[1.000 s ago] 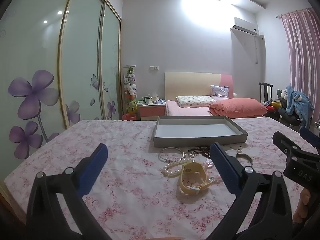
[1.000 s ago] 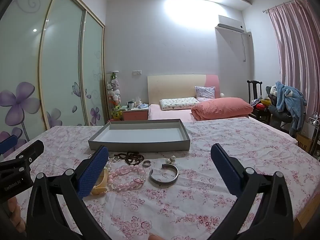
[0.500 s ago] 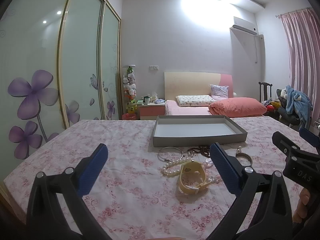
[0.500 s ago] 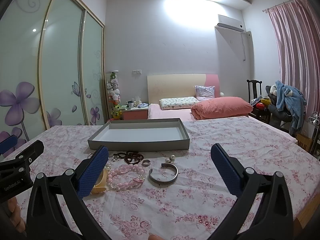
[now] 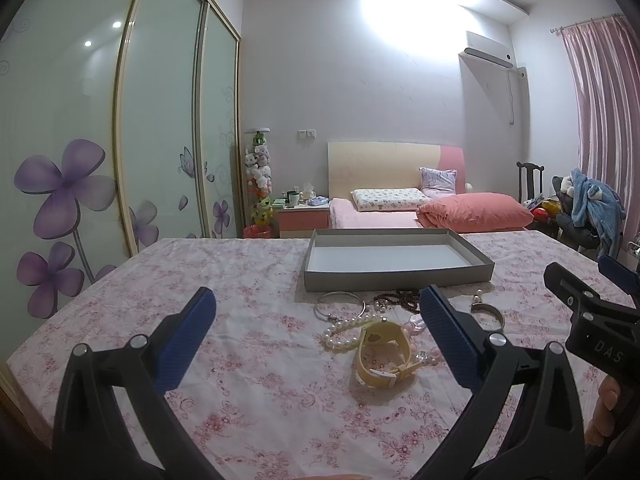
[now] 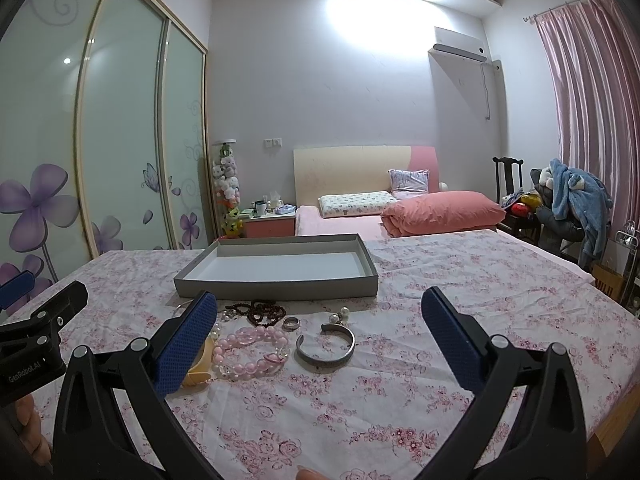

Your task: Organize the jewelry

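Note:
A shallow grey tray [image 5: 396, 276] [image 6: 276, 286] lies on the floral tablecloth. In front of it lies loose jewelry: a yellow watch [image 5: 382, 356], a white pearl bracelet [image 5: 344, 330], a thin silver bangle [image 5: 340, 304], a pink bead bracelet [image 6: 250, 350], a silver cuff [image 6: 326, 348], a ring [image 6: 291, 323], dark beads [image 6: 260, 312] and pearl earrings [image 6: 340, 314]. My left gripper [image 5: 316, 340] is open and empty, above the cloth just left of the pile. My right gripper [image 6: 320, 344] is open and empty, with the cuff between its fingers in view.
The table [image 6: 480, 280] is covered in a pink floral cloth. Behind it stand a bed with pink bedding [image 5: 440, 210], a nightstand [image 5: 304, 220], sliding wardrobe doors [image 5: 160, 140] on the left and a chair with clothes [image 6: 568, 208] on the right.

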Demonstrator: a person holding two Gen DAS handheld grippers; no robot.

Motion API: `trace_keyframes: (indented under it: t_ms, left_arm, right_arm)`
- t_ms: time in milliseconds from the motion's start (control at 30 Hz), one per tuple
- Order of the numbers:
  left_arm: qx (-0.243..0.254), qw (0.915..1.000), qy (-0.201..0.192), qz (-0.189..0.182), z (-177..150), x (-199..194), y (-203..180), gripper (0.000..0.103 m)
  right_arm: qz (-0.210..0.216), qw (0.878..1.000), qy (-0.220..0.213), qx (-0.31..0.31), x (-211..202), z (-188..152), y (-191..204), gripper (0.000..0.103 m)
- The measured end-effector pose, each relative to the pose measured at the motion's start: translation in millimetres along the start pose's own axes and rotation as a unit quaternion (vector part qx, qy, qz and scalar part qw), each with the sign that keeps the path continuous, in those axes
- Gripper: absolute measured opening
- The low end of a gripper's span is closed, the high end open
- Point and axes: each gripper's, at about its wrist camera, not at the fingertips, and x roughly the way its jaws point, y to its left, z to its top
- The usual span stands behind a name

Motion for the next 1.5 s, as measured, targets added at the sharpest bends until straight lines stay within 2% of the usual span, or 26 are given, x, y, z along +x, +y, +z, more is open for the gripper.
trace_keyframes:
  t_ms: [1500]
  left_arm:
    - [0.000, 1.0000, 0.005, 0.003, -4.3, -0.6, -4.9, 0.099]
  right_arm:
    - [0.001, 1.000, 0.004, 0.002, 1.5, -1.3, 0.3, 0.101]
